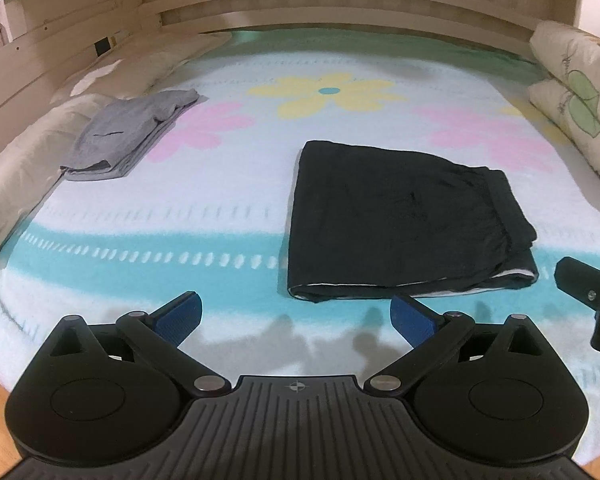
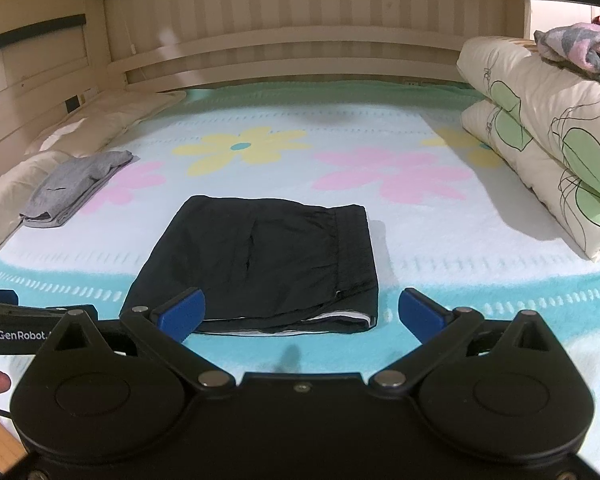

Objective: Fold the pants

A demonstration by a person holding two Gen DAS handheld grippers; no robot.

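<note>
The black pants (image 2: 260,256) lie folded into a flat rectangle on the bed's flower-patterned turquoise and white blanket (image 2: 440,248), near its front edge, waistband to the right. The left gripper (image 1: 296,316) hangs just short of the pants' near edge, its blue-padded jaws spread wide and empty. The right gripper (image 2: 300,312) hovers over that same edge, likewise released and holding nothing. A folded grey garment (image 1: 128,136) rests well apart at the left, beside a cream pillow (image 1: 24,168). A folded cream quilt with green leaves (image 2: 548,136) is stacked at the right.
</note>
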